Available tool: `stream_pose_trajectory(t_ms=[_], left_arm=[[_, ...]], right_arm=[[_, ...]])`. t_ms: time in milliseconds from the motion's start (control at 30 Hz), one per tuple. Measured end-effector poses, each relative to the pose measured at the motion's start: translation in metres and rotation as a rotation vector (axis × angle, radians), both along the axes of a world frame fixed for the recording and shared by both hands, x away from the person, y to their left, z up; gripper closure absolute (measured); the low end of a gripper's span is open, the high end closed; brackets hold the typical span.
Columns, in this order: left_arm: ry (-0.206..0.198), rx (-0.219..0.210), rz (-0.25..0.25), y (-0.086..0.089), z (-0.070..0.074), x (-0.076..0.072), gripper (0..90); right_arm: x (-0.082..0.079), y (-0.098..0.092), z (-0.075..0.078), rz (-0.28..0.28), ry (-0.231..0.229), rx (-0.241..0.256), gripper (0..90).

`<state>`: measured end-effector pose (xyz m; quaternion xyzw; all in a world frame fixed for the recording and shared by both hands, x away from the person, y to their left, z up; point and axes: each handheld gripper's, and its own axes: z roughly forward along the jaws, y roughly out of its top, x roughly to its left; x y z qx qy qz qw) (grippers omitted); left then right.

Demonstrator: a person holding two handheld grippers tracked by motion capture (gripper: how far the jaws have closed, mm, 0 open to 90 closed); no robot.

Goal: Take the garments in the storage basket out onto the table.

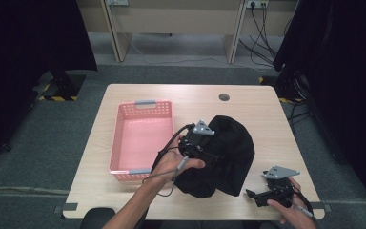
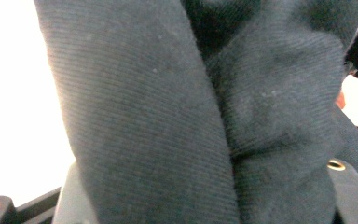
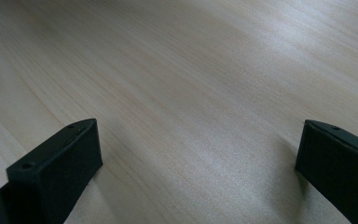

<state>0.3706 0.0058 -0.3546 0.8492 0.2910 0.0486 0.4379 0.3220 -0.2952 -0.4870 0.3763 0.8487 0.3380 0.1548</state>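
**Left gripper working into a soft black garment beside the basket**

The black garment (image 1: 224, 155) is lying bunched in a rounded heap on the wooden table (image 1: 257, 102), just right of the pink basket (image 1: 143, 138) and well inside the table's edges. The left gripper (image 1: 195, 143) is pressing into the heap's left side; in the left gripper view ribbed black knit (image 2: 168, 116) is crowding right up against the camera and hiding the jaws, so I cannot tell whether they are closed on cloth or merely pushed against it. The right gripper (image 1: 259, 195) is resting low near the table's front right corner, apart from the garment, its jaws standing wide apart over bare wood with nothing between them.

The garment is looking light, limp and non-slippery, likely to sag and trail from any single pinch point. A thick fold or a hem near the top of the heap seems the best hold, ideally with a second pinch from the other gripper.

Crumpled as it is, the garment has no clear front; the heap is running loosely from the far right towards the near left.
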Motion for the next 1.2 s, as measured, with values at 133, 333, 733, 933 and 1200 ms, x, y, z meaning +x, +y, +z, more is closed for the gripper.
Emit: stream_pose_trajectory(t_ms=[133, 333, 733, 933, 1200], left_arm=[[0.036, 0.014, 0.003, -0.005, -0.014, 0.005, 39.4], [0.070, 0.048, 0.028, -0.012, -0.036, 0.013, 39.2], [0.094, 0.172, 0.054, -0.026, -0.068, 0.022, 37.1], [0.083, 0.232, 0.046, -0.035, -0.081, 0.020, 34.1], [0.178, 0.189, 0.088, -0.031, -0.083, 0.026, 12.9]], right_arm=[[0.000, 0.000, 0.000, 0.000, 0.000, 0.000, 0.4], [0.000, 0.000, 0.000, -0.001, 0.001, 0.001, 0.4], [0.000, 0.000, 0.000, 0.000, 0.002, 0.000, 0.4], [0.000, 0.000, 0.000, -0.001, 0.003, 0.000, 0.3], [0.000, 0.000, 0.000, -0.001, 0.003, 0.001, 0.4]])
